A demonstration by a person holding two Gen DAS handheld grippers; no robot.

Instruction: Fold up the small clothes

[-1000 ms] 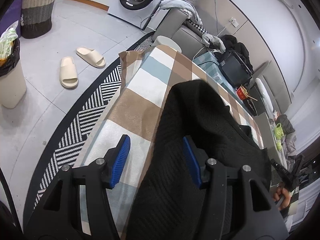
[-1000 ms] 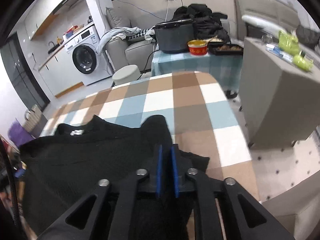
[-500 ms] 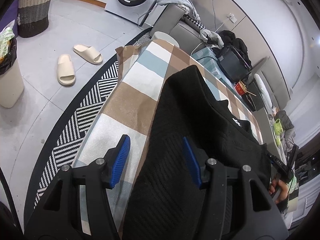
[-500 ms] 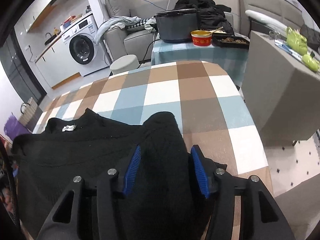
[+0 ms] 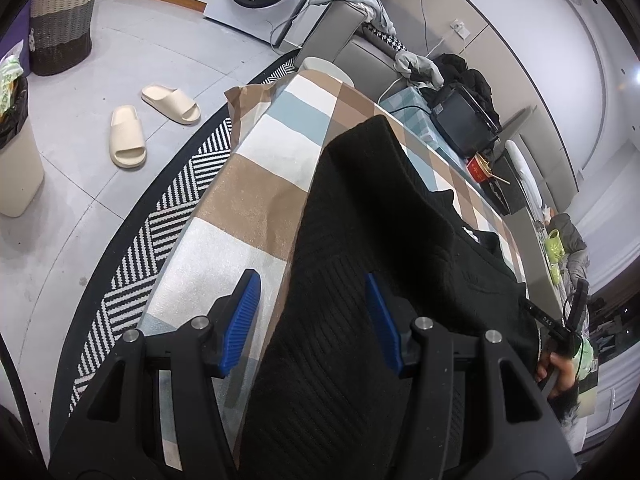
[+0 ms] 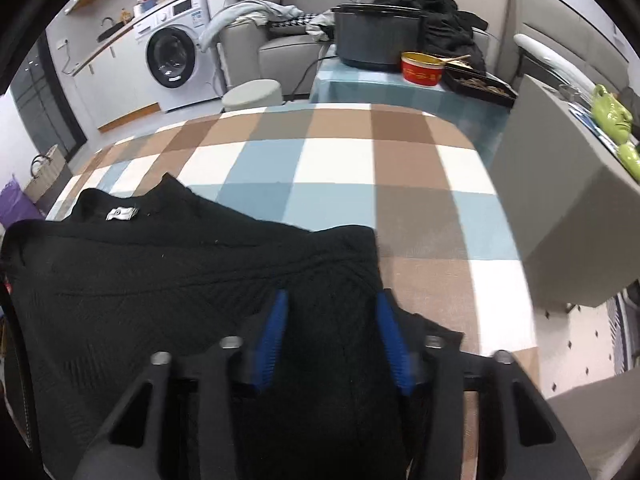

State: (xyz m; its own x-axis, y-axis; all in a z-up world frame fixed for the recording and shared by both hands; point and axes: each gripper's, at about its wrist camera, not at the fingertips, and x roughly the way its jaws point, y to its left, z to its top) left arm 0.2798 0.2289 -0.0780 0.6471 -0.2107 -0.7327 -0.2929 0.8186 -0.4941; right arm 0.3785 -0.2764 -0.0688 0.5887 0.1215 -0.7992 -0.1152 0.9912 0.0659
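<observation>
A black knit sweater [image 5: 380, 240] lies spread on the checked tablecloth [image 5: 256, 200]. Its collar with a white label [image 6: 122, 213] points away from me in the right wrist view, and a sleeve is folded in over the body [image 6: 332, 264]. My left gripper [image 5: 314, 316] is open above the sweater's left edge, one blue pad over cloth, the other over the sweater. My right gripper [image 6: 334, 340] is open above the folded sleeve and holds nothing. The right gripper also shows at the far right of the left wrist view [image 5: 560, 332].
The table [image 6: 360, 152] ends on all sides close to the sweater. A grey cabinet [image 6: 560, 208] stands to the right. A side table with a pot [image 6: 376, 40] and a red bowl [image 6: 422, 68] is behind. Slippers [image 5: 128, 136], a bin and a basket are on the floor at left.
My right gripper has opened and let go of the sweater sleeve, which now lies folded on the body. My left gripper stays open; the sweater has settled flatter on the table.
</observation>
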